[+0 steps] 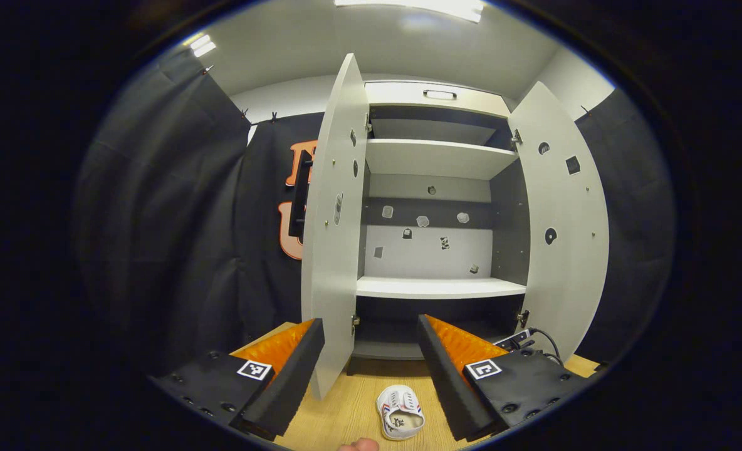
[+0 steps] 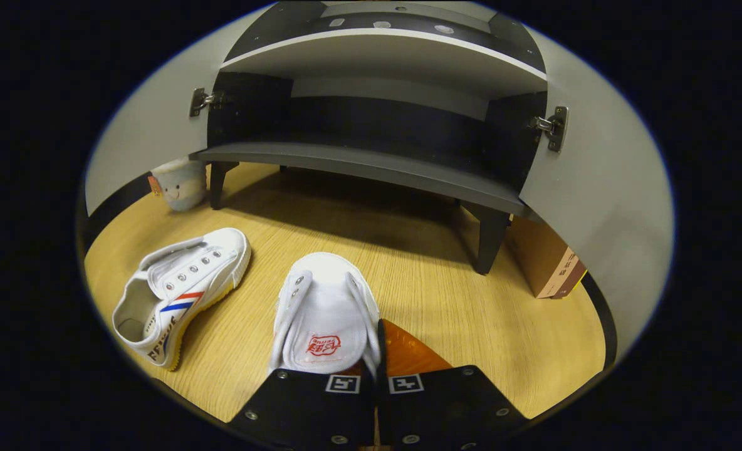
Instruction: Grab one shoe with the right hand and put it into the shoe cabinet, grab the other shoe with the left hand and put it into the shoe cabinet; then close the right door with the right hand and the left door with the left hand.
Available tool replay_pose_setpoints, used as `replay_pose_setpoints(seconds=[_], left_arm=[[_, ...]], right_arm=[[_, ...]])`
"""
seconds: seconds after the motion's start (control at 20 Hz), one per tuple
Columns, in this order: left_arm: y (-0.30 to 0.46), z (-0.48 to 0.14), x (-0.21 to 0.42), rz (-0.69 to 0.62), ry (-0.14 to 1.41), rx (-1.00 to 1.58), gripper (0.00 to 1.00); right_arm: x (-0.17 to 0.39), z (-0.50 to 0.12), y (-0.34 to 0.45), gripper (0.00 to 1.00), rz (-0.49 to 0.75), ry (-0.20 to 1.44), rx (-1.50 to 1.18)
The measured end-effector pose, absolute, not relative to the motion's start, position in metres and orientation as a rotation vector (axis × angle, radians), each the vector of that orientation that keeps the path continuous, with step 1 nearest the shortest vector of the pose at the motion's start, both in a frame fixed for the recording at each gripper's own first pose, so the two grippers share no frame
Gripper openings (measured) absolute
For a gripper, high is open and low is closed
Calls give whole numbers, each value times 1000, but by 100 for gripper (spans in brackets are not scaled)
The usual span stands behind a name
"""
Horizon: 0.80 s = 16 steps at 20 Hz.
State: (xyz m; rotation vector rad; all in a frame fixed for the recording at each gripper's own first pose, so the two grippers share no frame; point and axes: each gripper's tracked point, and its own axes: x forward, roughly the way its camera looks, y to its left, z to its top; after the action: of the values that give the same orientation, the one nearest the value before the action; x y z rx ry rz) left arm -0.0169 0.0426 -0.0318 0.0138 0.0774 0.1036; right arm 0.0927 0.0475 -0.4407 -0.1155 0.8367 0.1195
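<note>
In the right gripper view, my right gripper [image 2: 374, 351] is shut on the side wall of a white canvas shoe [image 2: 325, 300] whose toe points at the cabinet [image 2: 371, 166]. I cannot tell whether the shoe is lifted off the wooden floor. The second white shoe [image 2: 180, 288], with red and blue stripes, lies to its left on the floor. In the left gripper view, my left gripper [image 1: 370, 326] is open and held high, facing the cabinet's shelves [image 1: 440, 287]. Both doors stand open: left door [image 1: 333, 250], right door [image 1: 565, 219]. One white shoe [image 1: 400, 418] lies on the floor below.
A small plush toy [image 2: 180, 181] sits by the cabinet's left leg. A cardboard box [image 2: 546, 263] stands beside the right leg. A power strip with a cable [image 1: 515, 339] lies near the right door. A fingertip [image 1: 358, 445] shows at the bottom edge.
</note>
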Motion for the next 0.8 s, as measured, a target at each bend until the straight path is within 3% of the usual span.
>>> replay_pose_setpoints(seconds=[0.45, 0.8], left_arm=[[37, -42, -14, 87, 88, -9, 96], [26, -53, -6, 52, 101, -8, 96]], right_arm=[[74, -379, 34, 1, 72, 733, -50], [78, -238, 41, 1, 83, 500, 25]])
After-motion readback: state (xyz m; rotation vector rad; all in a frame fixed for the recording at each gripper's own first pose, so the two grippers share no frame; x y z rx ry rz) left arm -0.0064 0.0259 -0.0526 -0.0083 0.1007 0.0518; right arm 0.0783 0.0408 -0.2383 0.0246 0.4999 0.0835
